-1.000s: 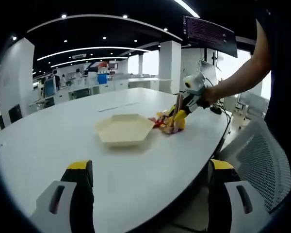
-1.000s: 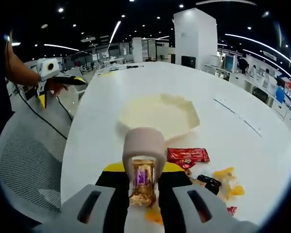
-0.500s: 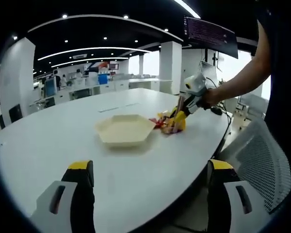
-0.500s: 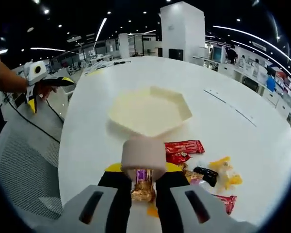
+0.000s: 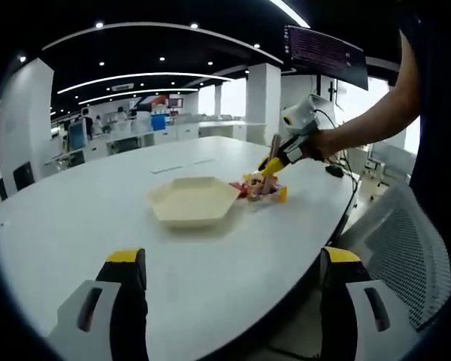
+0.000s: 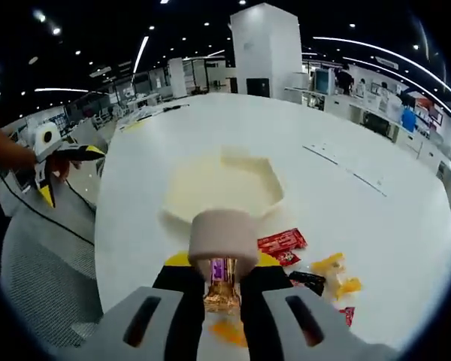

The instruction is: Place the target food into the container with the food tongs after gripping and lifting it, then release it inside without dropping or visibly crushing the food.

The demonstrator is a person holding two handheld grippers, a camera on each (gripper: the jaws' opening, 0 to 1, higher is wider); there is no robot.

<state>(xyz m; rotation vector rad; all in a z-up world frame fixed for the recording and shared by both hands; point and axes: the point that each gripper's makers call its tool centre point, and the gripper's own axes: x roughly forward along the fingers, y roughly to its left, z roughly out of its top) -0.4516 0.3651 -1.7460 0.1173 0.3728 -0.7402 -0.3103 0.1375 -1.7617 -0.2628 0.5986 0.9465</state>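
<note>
Candy bar (image 6: 222,280) in gold wrapper with a purple label is pinched at the tip of the food tongs (image 6: 224,239), lifted clear of the tabletop (image 6: 376,226). Right gripper (image 6: 218,316) is squeezed shut around the tongs, which pass between its jaws (the tongs' pale rounded hinge end faces the camera). From the left gripper view, the right gripper (image 5: 286,154) hangs above the snack pile (image 5: 259,192), not yet over the container (image 5: 192,199).

Container (image 6: 222,188), a cream hexagonal tray, sits just beyond the tongs and looks empty. Remaining snacks on the tabletop: a red packet (image 6: 282,242), a dark wrapper (image 6: 308,281), yellow pieces (image 6: 334,272).

Left gripper (image 5: 229,301): jaws spread wide, nothing between them, held low near the tabletop edge, well apart from the tray.

Progress, as judged: grip and lift done. Left to do: carry the bar over the tray, lower it, ease the tongs apart inside. Wrapper shows no visible crushing.
</note>
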